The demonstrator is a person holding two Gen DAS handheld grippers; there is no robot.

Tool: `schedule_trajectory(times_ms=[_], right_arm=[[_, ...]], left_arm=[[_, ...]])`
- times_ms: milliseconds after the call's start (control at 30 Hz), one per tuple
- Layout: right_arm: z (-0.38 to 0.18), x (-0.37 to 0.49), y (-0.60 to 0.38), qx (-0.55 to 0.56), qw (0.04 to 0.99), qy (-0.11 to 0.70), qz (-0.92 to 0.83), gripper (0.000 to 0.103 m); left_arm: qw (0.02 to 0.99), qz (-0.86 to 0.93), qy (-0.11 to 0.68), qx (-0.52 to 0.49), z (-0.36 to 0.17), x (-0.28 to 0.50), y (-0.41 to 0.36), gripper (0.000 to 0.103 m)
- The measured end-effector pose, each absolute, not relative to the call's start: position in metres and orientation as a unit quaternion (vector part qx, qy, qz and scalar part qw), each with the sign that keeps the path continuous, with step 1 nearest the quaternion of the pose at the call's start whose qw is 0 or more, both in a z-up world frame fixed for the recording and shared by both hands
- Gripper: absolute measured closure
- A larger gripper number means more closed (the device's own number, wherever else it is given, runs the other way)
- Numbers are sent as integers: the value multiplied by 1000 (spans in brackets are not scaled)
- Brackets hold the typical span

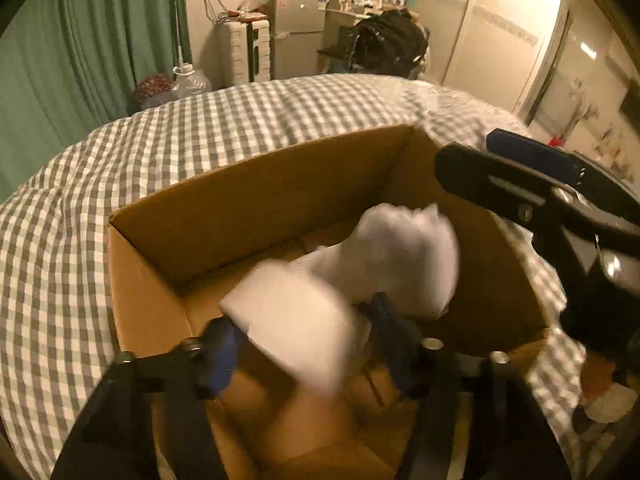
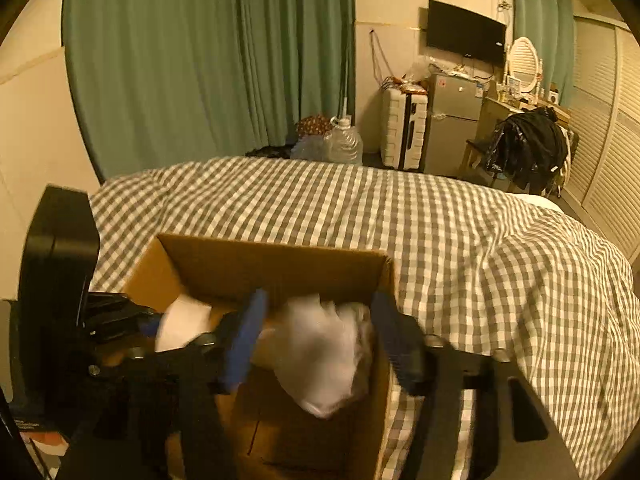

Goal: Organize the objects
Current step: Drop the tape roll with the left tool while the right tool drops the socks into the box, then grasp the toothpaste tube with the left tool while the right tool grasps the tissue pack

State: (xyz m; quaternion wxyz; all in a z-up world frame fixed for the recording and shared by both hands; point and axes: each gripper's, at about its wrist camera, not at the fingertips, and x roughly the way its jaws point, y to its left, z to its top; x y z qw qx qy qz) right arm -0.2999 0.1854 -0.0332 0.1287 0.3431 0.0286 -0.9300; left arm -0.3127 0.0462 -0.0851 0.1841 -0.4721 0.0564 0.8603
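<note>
**Two soft white bundles over one open box**

Over the near end of the cardboard box [image 1: 256, 208], the left gripper [image 1: 308, 344] has its blue fingers [image 1: 224, 352] spread, with a white folded item [image 1: 296, 320] between them; motion blur hides whether the pads actually bear on it, so the hold cannot be confirmed. In the right wrist view the right gripper [image 2: 320, 340] likewise stands with fingers [image 2: 244, 340] wide apart around a white crumpled bundle [image 2: 324, 360], which sits low inside the box near its right wall.

Both white things look like cloth or thin plastic wrap: light, limp and easily squashed, not fragile. By that reading they would sag from any pinch point, so a grip across the thick middle of the fold should carry more reliably than one at a loose corner. Slipping seems unlikely; snagging on the box rim is the greater risk.

The count: one box, two white bundles, two grippers. Nothing else is visible inside the box.

Beyond the far rim, the box rests on a checked bedcover [image 2: 460, 240] that spreads away on all sides.
</note>
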Motion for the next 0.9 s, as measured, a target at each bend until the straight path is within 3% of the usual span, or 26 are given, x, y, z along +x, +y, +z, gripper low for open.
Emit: schedule_trajectory(times_ms=[67,167,567,900], right_arm=[[-26,-297,191,334,127,19,-934,40],[-12,-290,196,326,120,7,-938,37],[65,-202,203,265,112,42,-957,29],[115,-99,205,222,103,77,-967,25]], left_arm=[[177,863,60,-469,-78,-305,45,20],[176,867,73,-460,-64,-290,44,15],[113,909,89,-392,12,-213,20,14],[97,927,39,-361,57,-112,-13,14]])
